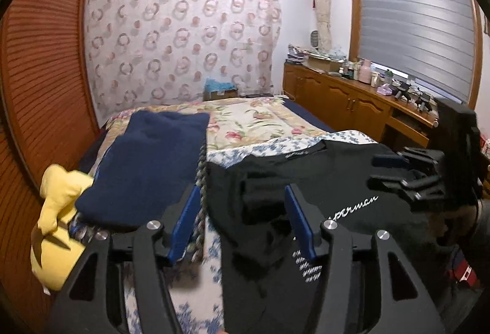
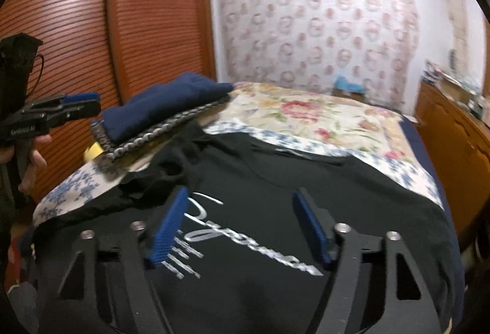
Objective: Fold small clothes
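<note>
You have 1 black T-shirt [image 2: 275,181] spread flat, 1 folded navy garment [image 1: 147,168] at 10 o'clock; left gripper [image 1: 242,223] and right gripper [image 2: 245,227] both hover released.

Both jaws are spread wide right now. The left hand-held gripper [image 1: 242,222] points forward with its blue-padded fingers [image 1: 183,225] well apart and nothing pinched between them. Same deal with the right hand-held gripper [image 2: 242,227]: blue pads [image 2: 167,231] splayed out, nothing clamped. From the right wrist view you can spot the left unit off to the side, held level, with the person's left hand [image 2: 32,156] wrapped around its grip. The left wrist view catches the right unit side-on too, a bit blurry.
</note>
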Tool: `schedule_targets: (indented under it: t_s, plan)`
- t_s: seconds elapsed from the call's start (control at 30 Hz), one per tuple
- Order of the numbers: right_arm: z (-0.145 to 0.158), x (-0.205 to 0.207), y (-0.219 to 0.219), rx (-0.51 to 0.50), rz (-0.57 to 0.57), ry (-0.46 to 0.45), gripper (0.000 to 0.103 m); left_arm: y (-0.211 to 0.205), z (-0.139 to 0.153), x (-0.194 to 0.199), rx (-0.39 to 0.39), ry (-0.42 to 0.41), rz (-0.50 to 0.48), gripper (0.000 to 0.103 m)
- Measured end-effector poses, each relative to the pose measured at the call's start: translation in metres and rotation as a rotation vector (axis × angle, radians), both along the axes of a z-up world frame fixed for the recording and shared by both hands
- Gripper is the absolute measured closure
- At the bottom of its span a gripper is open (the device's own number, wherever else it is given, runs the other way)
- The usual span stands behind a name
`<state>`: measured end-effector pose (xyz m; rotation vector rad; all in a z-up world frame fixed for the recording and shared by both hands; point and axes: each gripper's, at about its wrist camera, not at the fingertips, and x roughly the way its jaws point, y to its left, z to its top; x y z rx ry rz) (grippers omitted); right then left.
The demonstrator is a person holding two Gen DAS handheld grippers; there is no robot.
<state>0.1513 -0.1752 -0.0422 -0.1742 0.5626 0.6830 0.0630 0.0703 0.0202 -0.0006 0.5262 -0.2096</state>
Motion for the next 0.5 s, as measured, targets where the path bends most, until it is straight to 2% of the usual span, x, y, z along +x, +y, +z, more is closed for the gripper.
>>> schedule_targets:
  t_s: [0.2, 0.27, 0.37, 0.5]
  plan:
    - [-0.008, 0.029, 0.065, -0.027, 0.154, 0.062, 0.048, 0.019, -0.021, -0.018, -0.001, 0.01, 0.063, 0.043]
    - [-0.014, 0.038, 0.084, -0.047, 0.189, 0.077, 0.053, 0.025, -0.026, -0.022, -0.016, 0.016, 0.072, 0.043]
    - [-0.027, 0.05, 0.116, -0.099, 0.233, 0.097, 0.057, 0.029, -0.035, -0.023, -0.033, 0.032, 0.085, 0.043]
    - [-0.049, 0.067, 0.144, -0.208, 0.227, 0.126, 0.057, 0.029, -0.044, -0.023, -0.05, 0.052, 0.089, 0.042]
